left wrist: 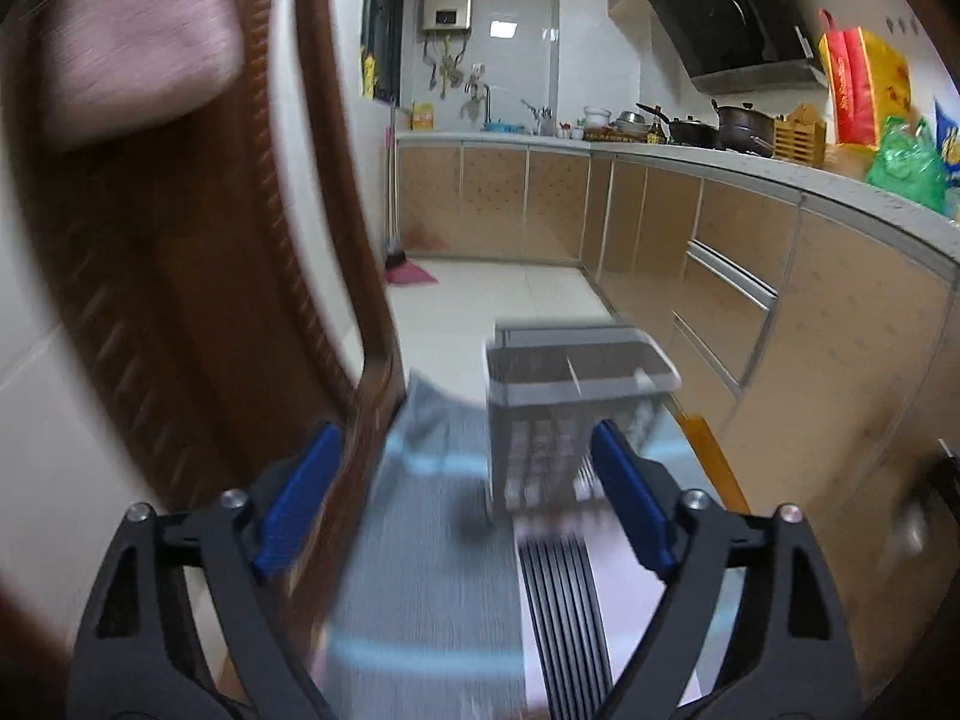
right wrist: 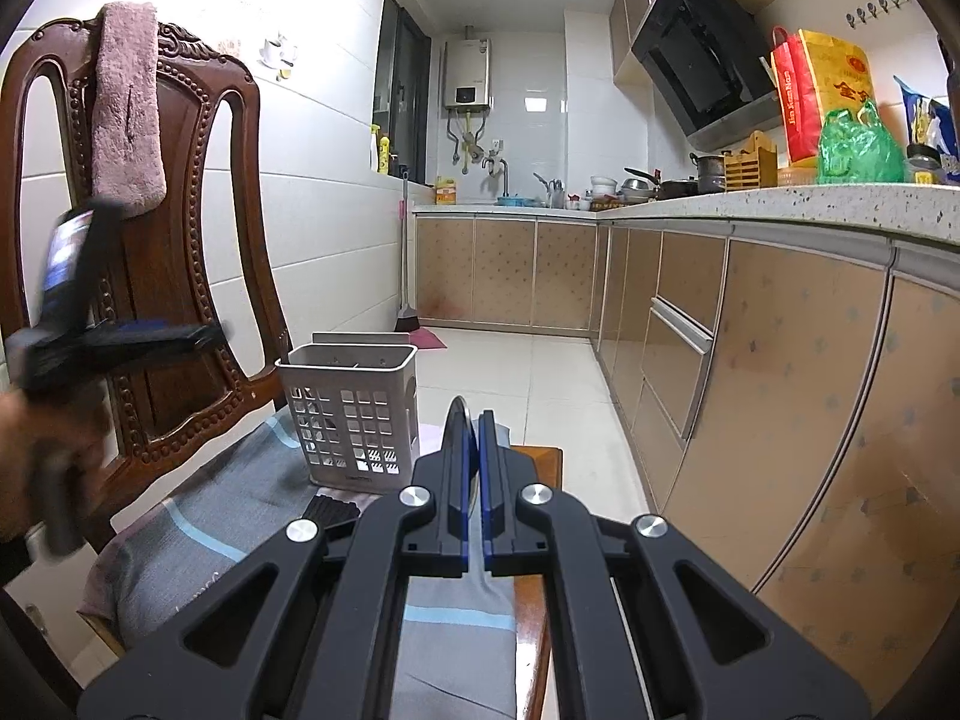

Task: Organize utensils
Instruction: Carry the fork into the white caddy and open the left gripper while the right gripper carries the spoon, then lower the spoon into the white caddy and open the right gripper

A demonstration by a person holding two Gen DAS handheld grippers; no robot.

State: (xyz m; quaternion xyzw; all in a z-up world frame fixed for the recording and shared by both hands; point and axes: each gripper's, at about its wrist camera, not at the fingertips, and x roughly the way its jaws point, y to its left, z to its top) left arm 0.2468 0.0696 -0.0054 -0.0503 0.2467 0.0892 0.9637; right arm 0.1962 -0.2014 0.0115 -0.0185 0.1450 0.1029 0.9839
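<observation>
Chopsticks (right wrist: 333,509), a dark bundle, are lying on the striped cloth (right wrist: 198,540) just in front of the white utensil basket (right wrist: 348,414), which is standing upright on the same cloth over the chair seat. In my left view the chopsticks (left wrist: 561,612) are running lengthwise between the two blue pads, nearer the right one, low in the frame; I cannot tell whether they are touching anything but the cloth. The basket (left wrist: 570,414) is sitting just beyond the fingertips, blurred.

My left tool (left wrist: 474,492) is standing wide apart with nothing clamped, pointing down toward the cloth and the basket. From the right view I am seeing that left tool (right wrist: 129,336) as a dark smear in front of the wooden chair back (right wrist: 162,276), with the hand (right wrist: 42,468) gripping its handle at the left edge.

My right tool (right wrist: 473,438) is pressed together on a thin, rounded metal utensil (right wrist: 459,414) whose edge is poking up between the pads; I cannot tell which kind it is. It is hovering to the right of the basket, above the cloth.

A pink towel (right wrist: 129,102) is hanging over the chair back, and the kitchen counter (right wrist: 780,204) is running along the right.
</observation>
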